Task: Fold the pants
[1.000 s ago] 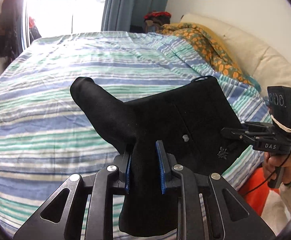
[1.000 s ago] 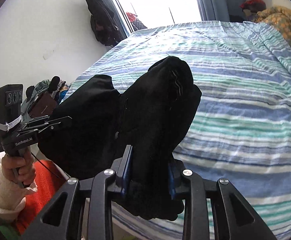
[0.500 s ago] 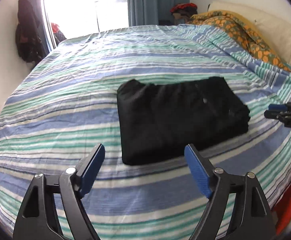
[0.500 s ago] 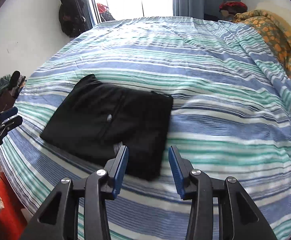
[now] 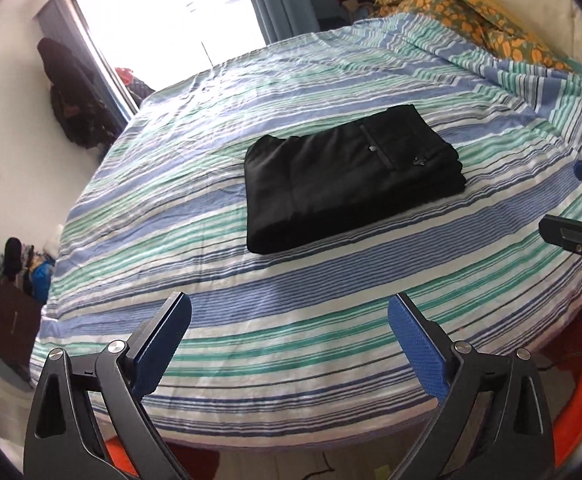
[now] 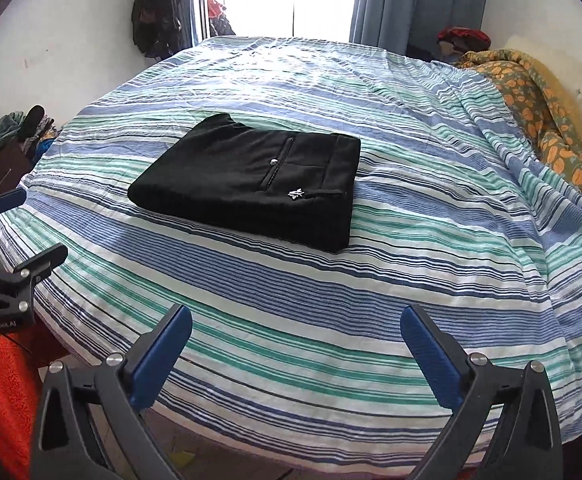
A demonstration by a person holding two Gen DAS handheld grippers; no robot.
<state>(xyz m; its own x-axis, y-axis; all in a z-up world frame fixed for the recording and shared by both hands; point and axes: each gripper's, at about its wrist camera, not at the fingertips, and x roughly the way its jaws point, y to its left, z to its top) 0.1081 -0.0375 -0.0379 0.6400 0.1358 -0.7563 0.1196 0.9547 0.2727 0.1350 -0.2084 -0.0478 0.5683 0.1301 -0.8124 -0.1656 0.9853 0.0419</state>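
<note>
Nearest the cameras, the left gripper (image 5: 289, 330) and the right gripper (image 6: 295, 342) both hung over the near edge of the bed, jaws spread wide and holding nothing. Bare striped bedsheet (image 6: 331, 300) separated each from the garment. Farther in, the black pants (image 6: 251, 178) lay flat as a compact folded rectangle, pocket button and small emblem facing up, ahead of both claws and well apart from them. Their long axis ran roughly across the bed, side to side before the grippers. Neither gripper looked clearly nearer. The fold appeared finished, needing at most a smoothing touch. Open sheet surrounded the bundle on every side; the orange floral blanket (image 6: 531, 100) lay along the far right edge.
</note>
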